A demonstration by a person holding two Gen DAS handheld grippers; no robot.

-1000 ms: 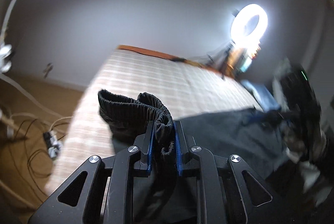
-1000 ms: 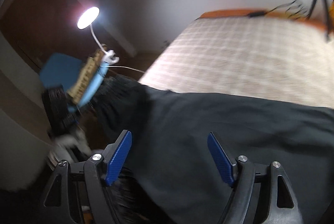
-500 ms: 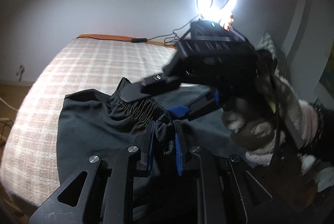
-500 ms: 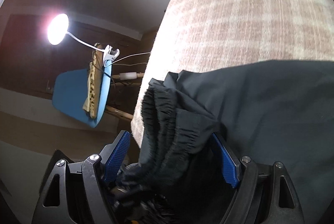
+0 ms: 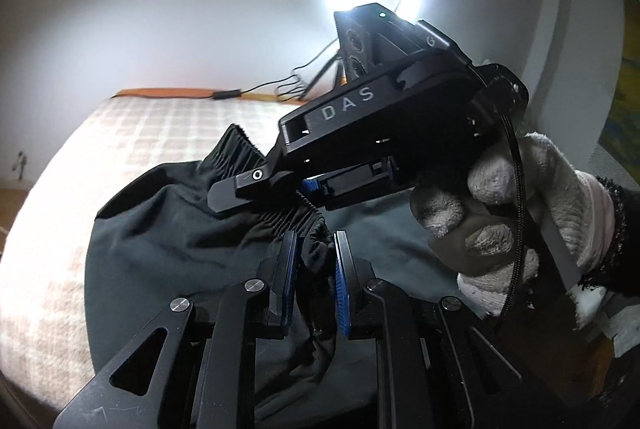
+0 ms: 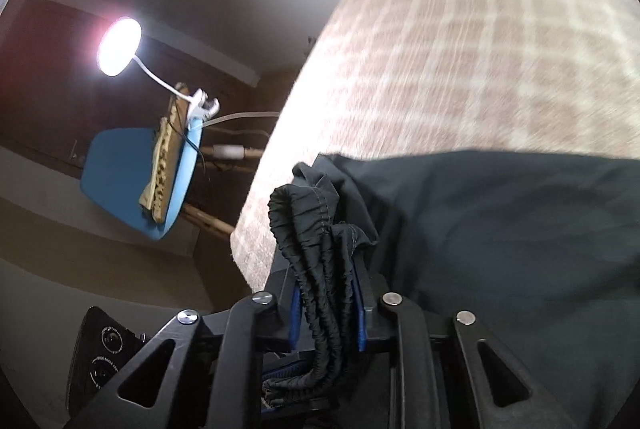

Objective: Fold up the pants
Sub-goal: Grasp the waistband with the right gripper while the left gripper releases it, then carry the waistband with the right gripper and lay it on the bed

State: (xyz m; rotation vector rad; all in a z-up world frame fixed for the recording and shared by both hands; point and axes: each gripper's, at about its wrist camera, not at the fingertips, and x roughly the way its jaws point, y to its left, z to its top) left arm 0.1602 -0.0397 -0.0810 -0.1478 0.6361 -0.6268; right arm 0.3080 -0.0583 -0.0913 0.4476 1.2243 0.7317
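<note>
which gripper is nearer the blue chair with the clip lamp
Left. In the right wrist view the left gripper sits on the blue chair side of the right gripper; both clamp the waistband.

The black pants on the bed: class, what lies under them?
The black pants lie on a beige checked bedcover, visible around them. What the cloth covers cannot be seen.

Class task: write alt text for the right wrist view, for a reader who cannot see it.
The right gripper is shut on the gathered waistband of dark pants lying on a checked bed. A lit lamp and blue chair stand beyond.
</note>
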